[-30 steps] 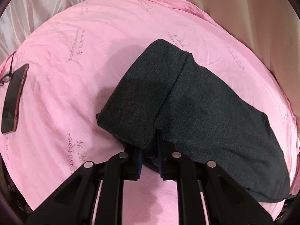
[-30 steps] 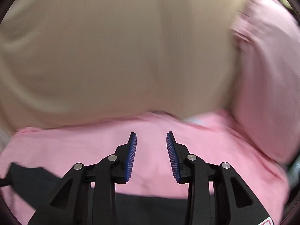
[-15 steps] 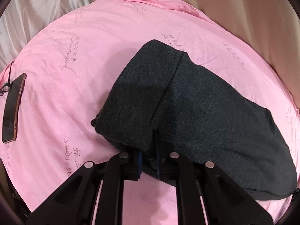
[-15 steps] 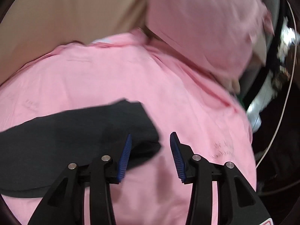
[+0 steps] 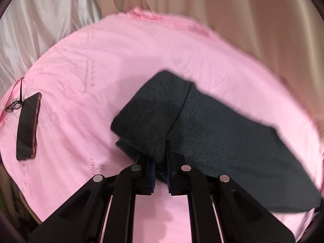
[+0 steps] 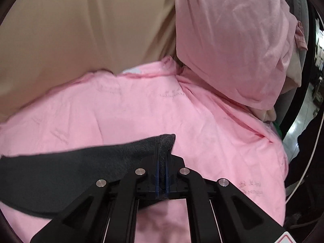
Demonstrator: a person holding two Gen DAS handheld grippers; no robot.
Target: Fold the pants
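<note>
**Both grippers clamped on the dark pants, on a pink sheet**

Left gripper (image 5: 161, 169): jaws together on a folded edge of the dark grey pants (image 5: 212, 133), fabric bunched btwn the blue pads. From that clamp the pants spread away & to the right across the pink bedsheet (image 5: 97, 64); a seam or fold line runs down the cloth toward the jaws. Left-cam frame is slightly blurred.

Right gripper (image 6: 162, 162): jaws pinched tight on the other end of the pants (image 6: 70, 168), a corner of cloth sticking up past the fingertips. Rest of the garment trails off to the left in that view, flat on the bedsheet (image 6: 212, 133).

Other bits: phone (image 5: 28, 126) w/ a thin black cable (image 5: 17, 103) near the sheet's left edge, well apart from the pants. Pink pillow (image 6: 232, 40) propped at the far right. Beige curtain (image 6: 81, 26) behind the bed.
</note>
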